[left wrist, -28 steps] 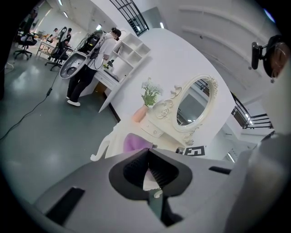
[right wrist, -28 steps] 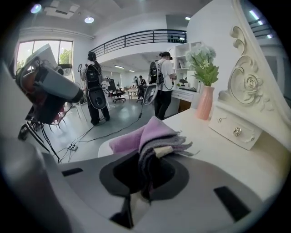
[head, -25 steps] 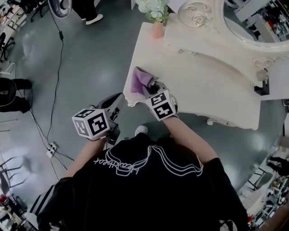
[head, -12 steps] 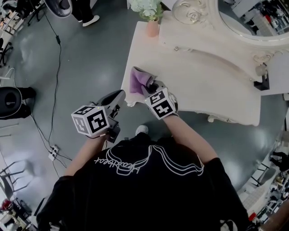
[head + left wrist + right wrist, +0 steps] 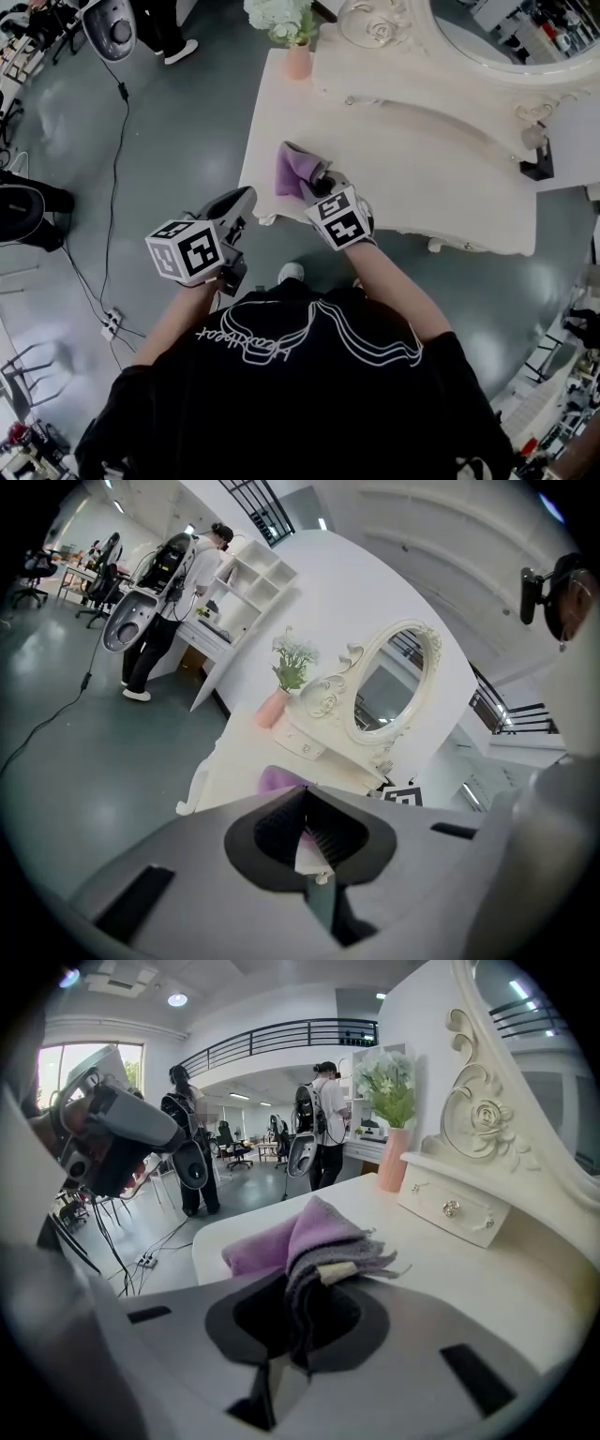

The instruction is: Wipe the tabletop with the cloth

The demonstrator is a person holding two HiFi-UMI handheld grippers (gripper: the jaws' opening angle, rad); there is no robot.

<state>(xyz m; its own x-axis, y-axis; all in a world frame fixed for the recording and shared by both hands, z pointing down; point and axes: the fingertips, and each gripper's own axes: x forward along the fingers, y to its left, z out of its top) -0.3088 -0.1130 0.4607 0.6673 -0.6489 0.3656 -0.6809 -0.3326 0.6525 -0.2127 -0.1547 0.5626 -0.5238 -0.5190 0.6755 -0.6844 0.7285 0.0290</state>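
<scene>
Cloth is pinched tight in the right gripper, low on the tabletop by its front corner, ready to rub. Left gripper waits off the tabletop's edge, closed on nothing.

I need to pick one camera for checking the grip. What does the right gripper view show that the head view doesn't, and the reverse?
Only the right gripper view: the right gripper with its jaws shut on the purple cloth, folds bunched between them. Only the head view: the left gripper held over the floor, just off the edge of the white table. Both: the cloth lying on the table near its edge, and the pink vase of flowers.
</scene>
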